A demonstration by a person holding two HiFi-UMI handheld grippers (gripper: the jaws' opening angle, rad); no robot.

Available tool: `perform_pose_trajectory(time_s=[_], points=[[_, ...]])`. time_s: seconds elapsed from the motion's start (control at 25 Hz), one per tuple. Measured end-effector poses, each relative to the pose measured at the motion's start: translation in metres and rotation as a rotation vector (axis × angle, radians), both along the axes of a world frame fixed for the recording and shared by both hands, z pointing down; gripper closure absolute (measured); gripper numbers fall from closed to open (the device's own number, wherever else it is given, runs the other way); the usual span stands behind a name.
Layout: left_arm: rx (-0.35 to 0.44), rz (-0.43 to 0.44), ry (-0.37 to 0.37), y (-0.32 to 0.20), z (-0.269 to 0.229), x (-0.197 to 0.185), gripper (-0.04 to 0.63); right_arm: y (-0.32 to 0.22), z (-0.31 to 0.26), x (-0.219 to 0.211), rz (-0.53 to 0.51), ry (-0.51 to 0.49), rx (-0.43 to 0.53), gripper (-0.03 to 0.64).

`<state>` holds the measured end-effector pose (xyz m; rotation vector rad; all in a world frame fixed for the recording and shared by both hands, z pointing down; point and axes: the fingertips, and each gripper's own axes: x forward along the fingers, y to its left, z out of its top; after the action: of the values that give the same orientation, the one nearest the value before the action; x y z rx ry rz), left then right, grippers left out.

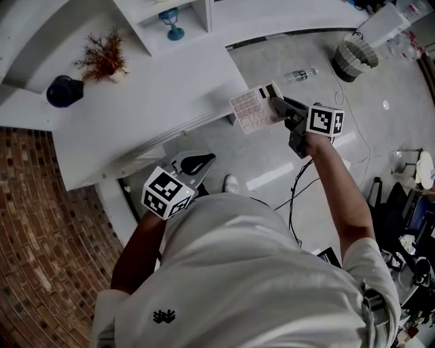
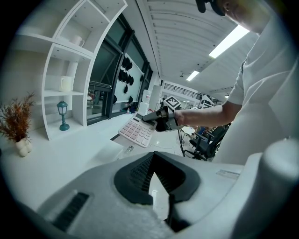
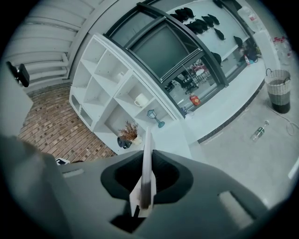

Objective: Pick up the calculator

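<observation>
The person's white shirt (image 1: 258, 272) is nearest. The left gripper (image 1: 207, 160) hangs beside the white table (image 1: 156, 88), jaws together and empty. The right gripper (image 1: 279, 106) is clamped on 1 end of the calculator (image 1: 253, 109), holding it in the air past the table's corner, above the grey floor (image 1: 272, 61). Beyond lie 1 bottle (image 1: 300, 74) and 1 basket (image 1: 355, 57).

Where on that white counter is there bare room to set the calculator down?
The counter is bare across its wide middle and near edge, from the dried plant to the held calculator. It is crowded only at its left end, where the plant and a dark round object stand side by side. A blue lantern occupies the shelf.
</observation>
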<state>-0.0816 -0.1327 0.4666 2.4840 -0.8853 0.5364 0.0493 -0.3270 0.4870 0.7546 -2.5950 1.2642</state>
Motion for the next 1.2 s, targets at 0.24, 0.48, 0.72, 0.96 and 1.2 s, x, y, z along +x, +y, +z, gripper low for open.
perform_pose_trajectory(time_s=[0.24, 0.48, 0.72, 0.96, 1.2], points=[[0.004, -0.014, -0.003, 0.012, 0.001, 0.019, 0.589, 0.017, -0.007, 0.018, -0.034, 0.000, 0.004, 0.552], [0.002, -0.029, -0.007, 0.023, 0.003, 0.029, 0.589, 0.031, -0.015, 0.029, -0.056, -0.007, 0.014, 0.552], [0.006, -0.038, -0.009, 0.031, 0.005, 0.038, 0.589, 0.042, -0.018, 0.034, -0.081, -0.010, 0.020, 0.554], [0.008, -0.046, -0.011, 0.038, 0.006, 0.040, 0.589, 0.048, -0.022, 0.035, -0.091, -0.014, 0.029, 0.554], [0.014, -0.043, -0.012, 0.039, 0.005, 0.043, 0.589, 0.052, -0.023, 0.036, -0.095, -0.016, 0.027, 0.554]])
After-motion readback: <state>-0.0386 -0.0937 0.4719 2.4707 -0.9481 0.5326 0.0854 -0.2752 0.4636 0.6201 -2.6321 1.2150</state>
